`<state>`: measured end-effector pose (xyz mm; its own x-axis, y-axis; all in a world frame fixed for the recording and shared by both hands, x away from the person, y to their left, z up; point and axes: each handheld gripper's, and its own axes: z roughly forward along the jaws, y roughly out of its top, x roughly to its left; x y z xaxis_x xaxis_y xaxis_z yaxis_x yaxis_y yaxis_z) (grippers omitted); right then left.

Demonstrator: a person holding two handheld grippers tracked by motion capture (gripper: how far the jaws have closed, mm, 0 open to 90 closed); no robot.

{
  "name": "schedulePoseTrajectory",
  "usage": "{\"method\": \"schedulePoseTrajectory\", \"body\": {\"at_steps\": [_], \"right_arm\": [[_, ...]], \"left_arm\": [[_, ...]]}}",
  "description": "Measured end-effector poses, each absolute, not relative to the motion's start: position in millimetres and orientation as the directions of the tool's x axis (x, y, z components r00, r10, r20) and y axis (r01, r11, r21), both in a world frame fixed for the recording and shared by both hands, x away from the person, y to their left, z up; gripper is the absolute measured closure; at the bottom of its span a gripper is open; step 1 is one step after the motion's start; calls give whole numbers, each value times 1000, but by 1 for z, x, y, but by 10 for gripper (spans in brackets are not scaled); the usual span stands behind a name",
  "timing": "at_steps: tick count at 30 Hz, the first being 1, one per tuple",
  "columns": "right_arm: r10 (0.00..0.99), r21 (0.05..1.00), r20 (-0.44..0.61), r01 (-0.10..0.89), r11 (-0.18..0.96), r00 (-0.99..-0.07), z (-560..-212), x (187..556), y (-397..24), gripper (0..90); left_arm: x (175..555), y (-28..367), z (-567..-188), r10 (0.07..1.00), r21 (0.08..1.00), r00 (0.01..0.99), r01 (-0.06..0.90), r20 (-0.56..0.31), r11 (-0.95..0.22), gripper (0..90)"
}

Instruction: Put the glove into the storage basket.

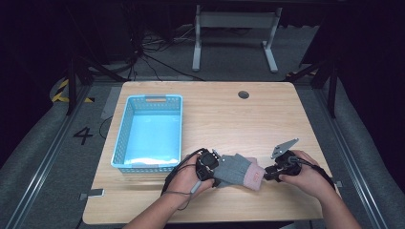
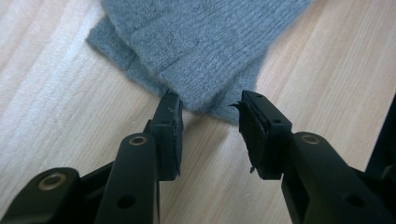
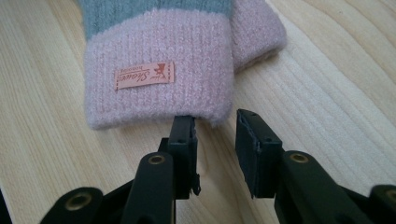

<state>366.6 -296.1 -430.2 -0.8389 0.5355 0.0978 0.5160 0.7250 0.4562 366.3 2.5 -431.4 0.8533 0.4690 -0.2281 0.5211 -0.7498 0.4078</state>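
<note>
Grey knitted gloves [image 1: 237, 169] with pink cuffs lie low and centre-right in the high view, near the table's [image 1: 229, 114] front edge. Left gripper [image 2: 210, 109] sits at the fingertip end, jaws apart, gripping nothing. Right gripper [image 3: 215, 122] faces the pink cuff [image 3: 159, 84], jaws parted, empty too. Blue basket [image 1: 125, 138] stands just left; bare wood spreads beyond.

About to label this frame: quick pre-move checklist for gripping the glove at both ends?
1. Left hand-held gripper open, tips at the grey glove's finger end: ok.
2. Right hand-held gripper open at the pink cuff: ok.
3. Fabric between the pads: not ok, both sets of jaws stand at the edge, gripping nothing.
4. Glove flat on the table: ok.
5. Blue basket clear of both hands: ok.
</note>
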Motion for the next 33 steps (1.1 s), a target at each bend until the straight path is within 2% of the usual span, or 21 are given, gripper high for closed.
{"method": "schedulePoseTrajectory", "body": {"at_steps": [4,10,14,20,21,24,33], "right_arm": [[535,467,97,513,720,-839,-428,366,-297,682],[532,470,91,508,722,-842,-428,366,-296,685],[532,473,90,506,722,-842,-428,366,-294,696],[527,492,80,493,718,-846,-424,365,-293,764],[528,492,77,492,718,-846,-423,365,-293,808],[525,494,69,486,721,-848,-420,365,-293,864],[532,531,55,476,701,-845,-405,362,-294,879]], "left_arm": [[365,4,-426,471,441,851,524,-233,-728,612],[367,0,-429,469,431,853,520,-228,-737,634],[368,-2,-429,479,432,848,528,-228,-731,716],[366,-2,-426,475,450,851,522,-224,-725,850],[365,-3,-426,475,447,852,521,-221,-727,856],[364,-2,-423,466,447,858,510,-215,-734,864],[354,4,-411,462,479,862,501,-207,-720,866]]}}
